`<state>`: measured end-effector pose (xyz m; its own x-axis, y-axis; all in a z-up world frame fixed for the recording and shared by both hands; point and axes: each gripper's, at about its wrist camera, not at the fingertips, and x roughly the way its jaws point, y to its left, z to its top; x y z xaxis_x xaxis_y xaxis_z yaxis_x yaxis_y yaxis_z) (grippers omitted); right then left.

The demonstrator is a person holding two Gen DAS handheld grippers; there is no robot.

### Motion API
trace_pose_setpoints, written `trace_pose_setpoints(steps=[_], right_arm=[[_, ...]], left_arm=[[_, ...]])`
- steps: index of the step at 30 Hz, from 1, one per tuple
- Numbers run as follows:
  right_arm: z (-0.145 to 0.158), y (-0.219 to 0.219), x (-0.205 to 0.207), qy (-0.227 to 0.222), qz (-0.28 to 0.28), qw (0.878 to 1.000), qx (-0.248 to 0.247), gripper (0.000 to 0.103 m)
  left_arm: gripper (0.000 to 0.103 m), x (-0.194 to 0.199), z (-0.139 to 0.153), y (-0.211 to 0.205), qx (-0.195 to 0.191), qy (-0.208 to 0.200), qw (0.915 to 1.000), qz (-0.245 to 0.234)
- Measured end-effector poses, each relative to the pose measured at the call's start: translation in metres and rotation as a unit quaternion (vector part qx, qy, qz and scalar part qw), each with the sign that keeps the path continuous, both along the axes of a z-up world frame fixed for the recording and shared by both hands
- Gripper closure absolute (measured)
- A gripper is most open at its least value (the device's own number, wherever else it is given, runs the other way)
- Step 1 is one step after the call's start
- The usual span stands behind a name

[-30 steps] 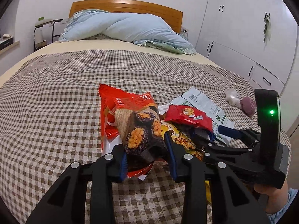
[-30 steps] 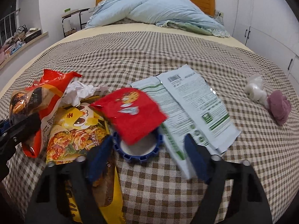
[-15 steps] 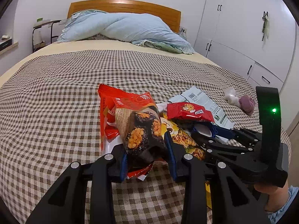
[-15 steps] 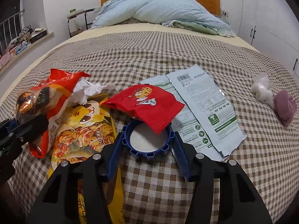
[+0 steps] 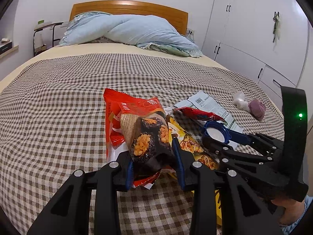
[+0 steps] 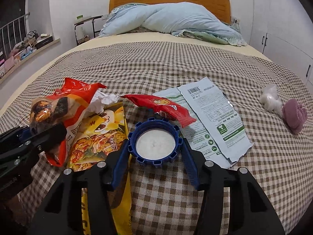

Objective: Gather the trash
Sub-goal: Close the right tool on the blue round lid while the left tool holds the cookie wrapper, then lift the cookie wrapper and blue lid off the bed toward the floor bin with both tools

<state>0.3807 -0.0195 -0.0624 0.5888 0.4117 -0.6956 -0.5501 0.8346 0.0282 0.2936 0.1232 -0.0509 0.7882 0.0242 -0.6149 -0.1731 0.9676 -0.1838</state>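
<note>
A blue notched bottle cap (image 6: 155, 141), white inside, sits clenched between the right gripper (image 6: 155, 152) jaws, which have just been closing, just in front of a small red wrapper (image 6: 162, 107). The left gripper (image 5: 153, 163) jaws grip a crumpled red snack bag (image 5: 140, 129) left of the cap. All lies on a brown-checked bed (image 5: 58, 107), wooden headboard (image 5: 129, 9) behind. Both grippers angle downward.
</note>
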Motion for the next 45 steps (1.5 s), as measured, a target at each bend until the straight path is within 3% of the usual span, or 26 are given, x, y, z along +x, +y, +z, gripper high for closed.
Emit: trace_pose_setpoints(steps=[16,24,41,45], right_arm=[[0.016,-0.013,-0.015,-0.033,-0.014,0.999,0.012,0.051],[0.023,-0.025,-0.028,-0.047,-0.027,0.998,0.022,0.051],[0.028,-0.062,-0.082,-0.085,-0.054,0.995,0.028,0.051],[0.036,-0.072,-0.101,-0.106,-0.056,0.992,0.036,0.051]], left_arm=[[0.071,-0.010,0.007,-0.007,0.006,-0.016,0.9998,-0.010],[0.071,-0.026,0.012,-0.013,0.016,-0.042,0.9989,-0.013],[0.071,-0.066,0.023,-0.035,0.017,-0.073,0.9962,-0.044],[0.071,-0.084,0.029,-0.040,0.008,-0.099,0.9937,-0.052]])
